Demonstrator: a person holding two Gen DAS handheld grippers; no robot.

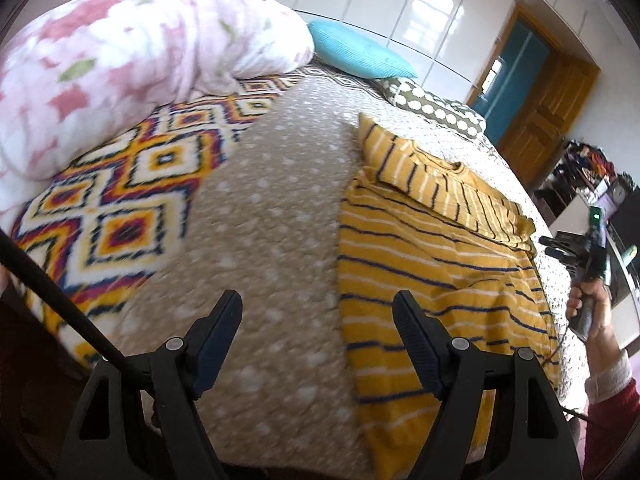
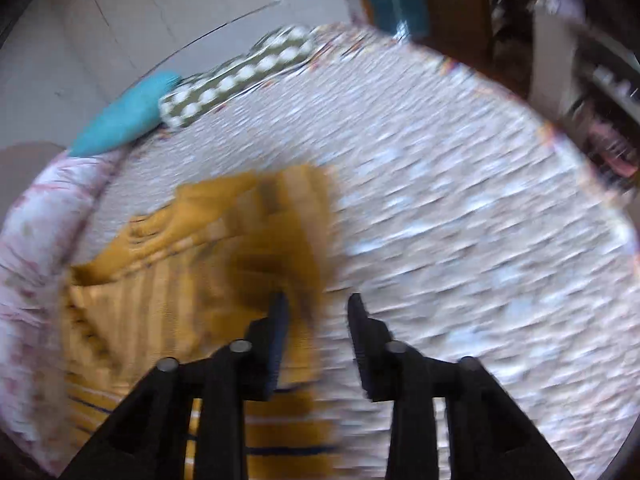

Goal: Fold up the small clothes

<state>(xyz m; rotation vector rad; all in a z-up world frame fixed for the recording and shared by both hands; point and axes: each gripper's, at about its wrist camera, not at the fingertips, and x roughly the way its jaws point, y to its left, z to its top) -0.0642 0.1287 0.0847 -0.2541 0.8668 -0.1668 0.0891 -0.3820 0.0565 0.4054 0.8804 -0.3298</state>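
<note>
A small yellow shirt with dark and white stripes (image 1: 436, 248) lies on the beige dotted bedspread (image 1: 272, 216), one sleeve folded across its chest. My left gripper (image 1: 318, 312) is open and empty above the shirt's left edge. My right gripper (image 1: 570, 246) shows at the far right of the left wrist view, held in a hand beyond the shirt's right edge. In the blurred right wrist view the right gripper (image 2: 318, 306) is open and empty over the shirt's (image 2: 192, 280) right edge.
A pink floral duvet (image 1: 120, 64) is heaped at the back left on a diamond-patterned blanket (image 1: 120, 200). A turquoise pillow (image 1: 360, 52) and a green dotted pillow (image 1: 432, 104) lie at the head of the bed. Cluttered shelves (image 1: 588, 176) stand right.
</note>
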